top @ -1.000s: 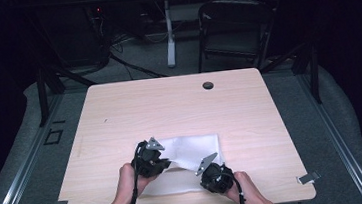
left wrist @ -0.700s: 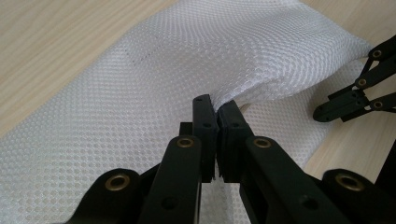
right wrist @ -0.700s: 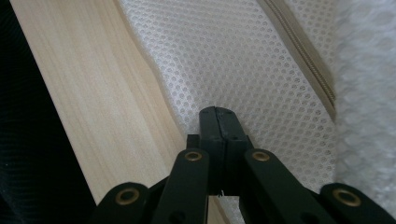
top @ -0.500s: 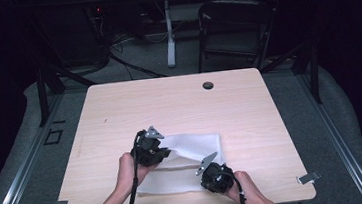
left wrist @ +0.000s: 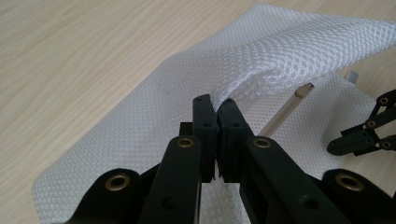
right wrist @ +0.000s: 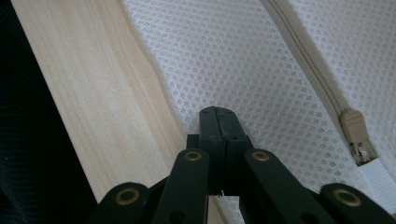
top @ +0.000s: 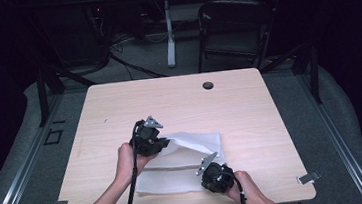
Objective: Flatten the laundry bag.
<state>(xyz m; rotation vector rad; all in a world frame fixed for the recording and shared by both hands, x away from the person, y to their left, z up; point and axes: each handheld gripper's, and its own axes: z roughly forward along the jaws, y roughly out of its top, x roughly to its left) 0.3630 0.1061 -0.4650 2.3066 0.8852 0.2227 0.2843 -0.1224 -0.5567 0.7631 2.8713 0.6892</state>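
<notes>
left gripper (left wrist: 217, 105) pinching mesh bag (top: 194, 153), lifting its top layer | right gripper (right wrist: 218, 116) pinching bag's near edge | step: opening; next: reach zipper pull (right wrist: 356, 133)

Mesh bag (top: 185, 162) on table (top: 250, 110), near edge

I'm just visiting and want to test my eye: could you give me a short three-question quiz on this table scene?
1. True or false: the left tongs are pinching the white mesh bag.
2. Which is lifted off the table: (a) the bag's left part, (b) its near edge?
3. What beige part lies beside the right tongs in the right gripper view?

Key: 1 true. 2 (a). 3 the zipper pull.
</notes>
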